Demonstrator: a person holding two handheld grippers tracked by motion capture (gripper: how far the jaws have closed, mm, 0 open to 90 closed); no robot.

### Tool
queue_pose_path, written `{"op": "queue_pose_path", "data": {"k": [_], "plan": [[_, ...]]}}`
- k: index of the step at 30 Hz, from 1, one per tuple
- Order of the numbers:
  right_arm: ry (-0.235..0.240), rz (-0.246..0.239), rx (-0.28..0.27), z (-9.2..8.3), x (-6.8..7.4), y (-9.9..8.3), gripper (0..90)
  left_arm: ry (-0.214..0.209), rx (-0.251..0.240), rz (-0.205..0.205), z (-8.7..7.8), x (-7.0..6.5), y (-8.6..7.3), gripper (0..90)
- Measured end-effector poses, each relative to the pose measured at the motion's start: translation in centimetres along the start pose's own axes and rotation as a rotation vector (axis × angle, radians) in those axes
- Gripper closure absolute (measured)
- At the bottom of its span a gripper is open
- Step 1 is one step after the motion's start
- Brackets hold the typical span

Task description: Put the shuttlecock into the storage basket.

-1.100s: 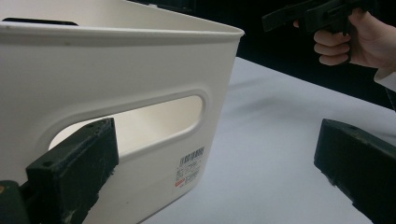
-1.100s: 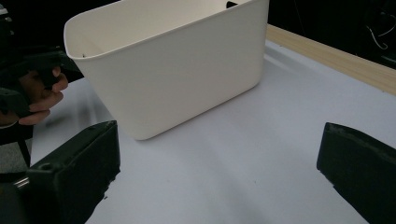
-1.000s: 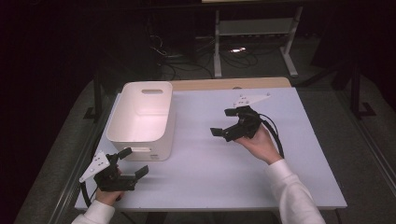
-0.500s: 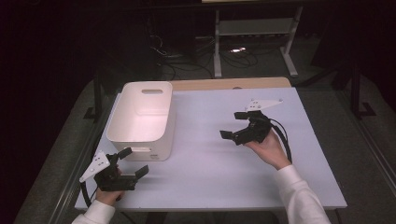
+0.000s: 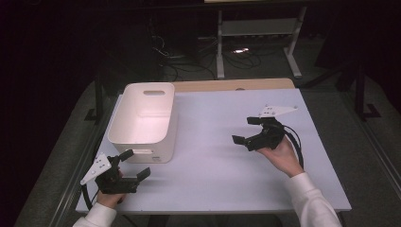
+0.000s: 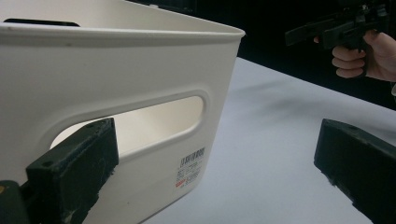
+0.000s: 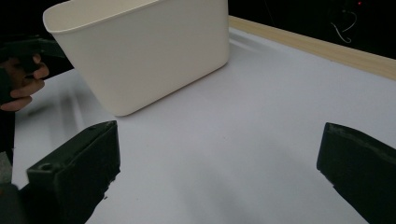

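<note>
A white plastic bin (image 5: 171, 132) with slot handles stands on the left half of the pale table (image 5: 213, 179); I see nothing inside it. My left gripper (image 5: 135, 164) sits at the table's near-left corner, just in front of the bin's near end, open and empty. In the left gripper view the bin's handle wall (image 6: 116, 70) is close ahead, and the left gripper (image 6: 215, 172) holds nothing. My right gripper (image 5: 245, 130) hovers over the right half, pointing left toward the bin, open and empty. The right gripper view shows the bin (image 7: 149, 51) beyond the right gripper (image 7: 217, 172).
A wooden strip (image 5: 227, 85) runs along the table's far edge. Beyond it the floor is dark, with a metal stand (image 5: 255, 33) and loose cables (image 5: 175, 56). Bare tabletop lies between the bin and my right hand (image 5: 281, 153).
My right gripper has drifted to the right and slightly nearer, away from the bin. The left gripper and the bin have stayed put.
</note>
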State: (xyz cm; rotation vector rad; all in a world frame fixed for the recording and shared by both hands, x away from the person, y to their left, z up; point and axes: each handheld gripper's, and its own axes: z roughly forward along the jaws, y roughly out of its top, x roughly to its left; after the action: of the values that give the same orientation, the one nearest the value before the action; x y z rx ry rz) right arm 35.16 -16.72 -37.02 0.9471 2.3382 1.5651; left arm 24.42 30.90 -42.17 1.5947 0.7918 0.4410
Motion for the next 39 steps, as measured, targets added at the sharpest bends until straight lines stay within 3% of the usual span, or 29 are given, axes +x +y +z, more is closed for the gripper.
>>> {"op": "queue_pose_path", "data": {"k": [39], "plan": [[-0.068, 0.066, -0.043, -4.2, -2.0, -4.4, 0.0, 0.004, 0.007, 0.013, -0.1, 0.0, 0.0, 0.0]]}}
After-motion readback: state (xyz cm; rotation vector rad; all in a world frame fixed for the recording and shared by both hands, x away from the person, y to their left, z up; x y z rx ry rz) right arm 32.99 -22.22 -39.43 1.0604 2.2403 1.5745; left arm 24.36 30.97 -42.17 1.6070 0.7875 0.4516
